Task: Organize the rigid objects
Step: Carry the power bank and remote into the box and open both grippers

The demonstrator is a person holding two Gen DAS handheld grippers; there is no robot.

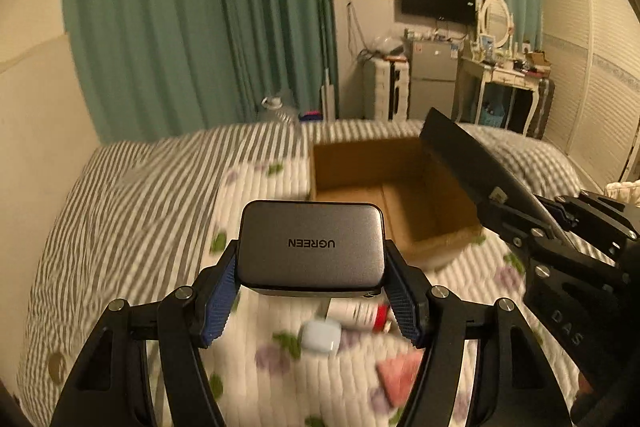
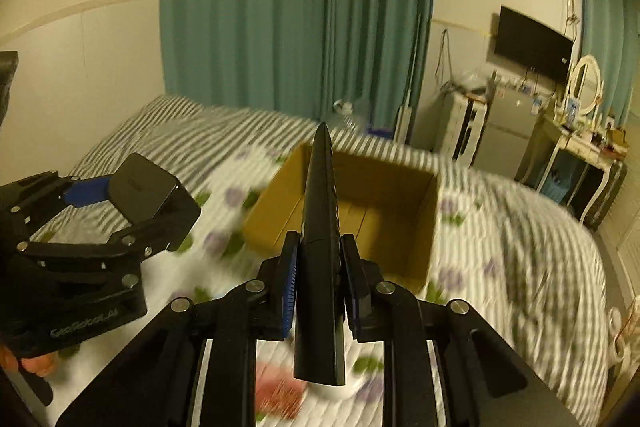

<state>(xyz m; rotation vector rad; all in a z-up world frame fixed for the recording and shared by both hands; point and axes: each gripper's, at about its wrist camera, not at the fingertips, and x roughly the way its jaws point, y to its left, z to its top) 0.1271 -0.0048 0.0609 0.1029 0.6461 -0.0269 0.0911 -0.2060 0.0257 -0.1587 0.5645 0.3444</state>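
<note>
My left gripper is shut on a grey UGREEN charger block, held above the bed in front of an open cardboard box. It also shows in the right wrist view, left of the box. My right gripper is shut on a long flat black object, held edge-on with its tip over the box's near side. In the left wrist view that black object reaches over the box's right side from the right gripper.
On the flowered quilt below the left gripper lie a white earbud case, a white and red tube and a pink item. Green curtains, a fridge and a dressing table stand beyond the bed.
</note>
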